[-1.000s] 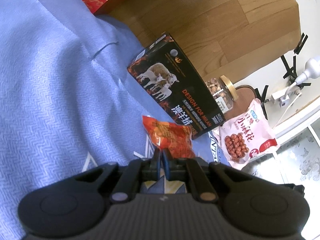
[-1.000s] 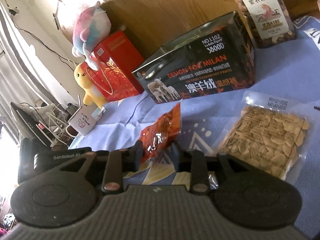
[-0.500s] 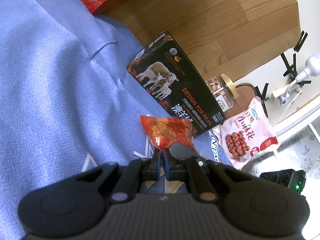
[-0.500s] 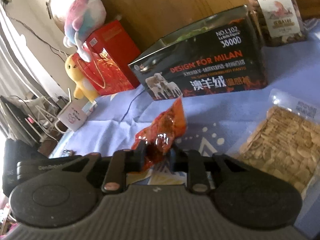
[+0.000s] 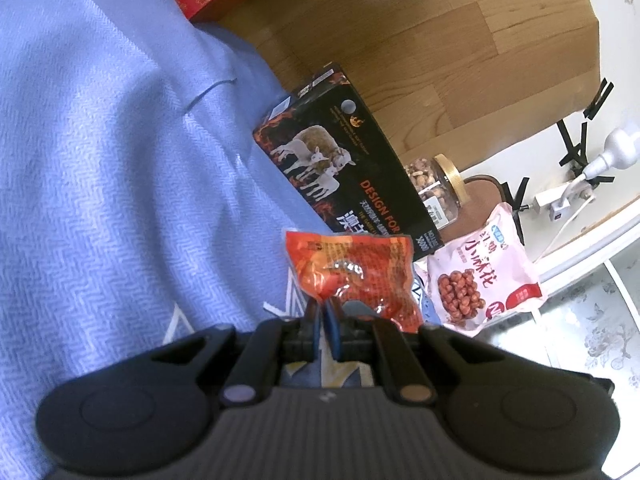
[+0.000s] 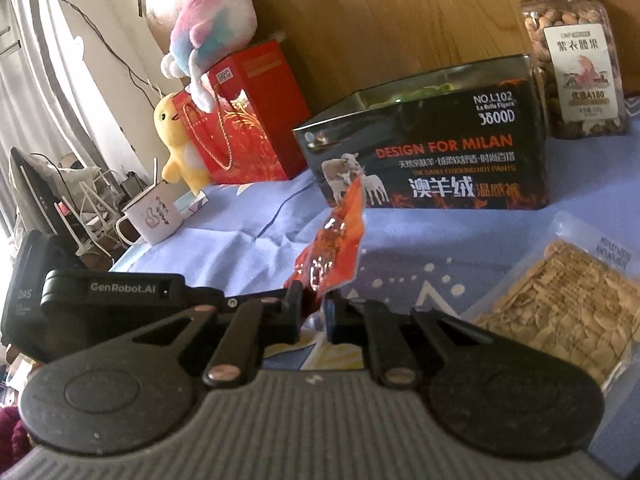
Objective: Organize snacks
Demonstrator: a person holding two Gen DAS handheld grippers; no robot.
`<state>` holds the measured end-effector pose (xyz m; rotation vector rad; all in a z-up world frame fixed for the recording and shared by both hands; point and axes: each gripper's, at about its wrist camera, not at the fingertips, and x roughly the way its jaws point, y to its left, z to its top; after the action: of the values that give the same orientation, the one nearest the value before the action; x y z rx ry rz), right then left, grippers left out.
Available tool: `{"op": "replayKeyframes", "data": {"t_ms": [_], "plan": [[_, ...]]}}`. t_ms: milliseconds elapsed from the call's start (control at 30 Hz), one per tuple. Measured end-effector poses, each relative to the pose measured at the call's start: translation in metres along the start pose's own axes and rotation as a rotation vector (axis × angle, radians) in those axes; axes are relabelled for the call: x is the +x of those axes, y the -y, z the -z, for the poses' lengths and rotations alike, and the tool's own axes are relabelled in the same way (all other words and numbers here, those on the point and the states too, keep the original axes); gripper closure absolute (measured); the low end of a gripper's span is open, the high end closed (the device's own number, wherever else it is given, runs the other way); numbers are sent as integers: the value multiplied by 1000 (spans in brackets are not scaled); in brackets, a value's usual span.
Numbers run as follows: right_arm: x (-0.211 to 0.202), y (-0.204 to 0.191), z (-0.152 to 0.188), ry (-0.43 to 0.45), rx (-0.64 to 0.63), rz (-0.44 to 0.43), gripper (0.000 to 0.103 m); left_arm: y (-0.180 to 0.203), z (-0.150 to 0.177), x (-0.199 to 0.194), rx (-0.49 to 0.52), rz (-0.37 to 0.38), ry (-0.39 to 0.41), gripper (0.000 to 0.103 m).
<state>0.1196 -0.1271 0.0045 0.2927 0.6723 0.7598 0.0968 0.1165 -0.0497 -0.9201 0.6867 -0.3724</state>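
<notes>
The red snack packet (image 5: 352, 264) hung above the blue cloth (image 5: 120, 184), pinched at its lower edge by both grippers at once. In the left wrist view the left gripper (image 5: 325, 320) had its fingers pressed together on the packet's bottom corner, and the packet stood up and away from the tips, its printed face toward the camera. Just to the right of those tips a dark fingertip of the right gripper showed against the packet's lower right part.

In the right wrist view the right gripper (image 6: 314, 305) had its fingers clamped on the packet (image 6: 334, 246), which rose edge-on from between them, tilted to the upper right. Behind the packet the black tin (image 6: 432, 148) stood open on the cloth, with the nut jar (image 6: 572, 60) at its right and the red gift bag (image 6: 248, 116) at its left. A clear packet of seeds (image 6: 560, 292) lay flat to the right of the fingers, and the pink snack bag (image 5: 480, 268) lay beyond the packet in the left view.
</notes>
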Motion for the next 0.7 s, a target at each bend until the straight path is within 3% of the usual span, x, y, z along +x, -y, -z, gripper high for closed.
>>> {"op": "replayKeyframes", "data": {"t_ms": [700], "plan": [[0, -1, 0, 3, -5, 4, 89, 0, 0, 0, 3, -2, -1, 98]]}}
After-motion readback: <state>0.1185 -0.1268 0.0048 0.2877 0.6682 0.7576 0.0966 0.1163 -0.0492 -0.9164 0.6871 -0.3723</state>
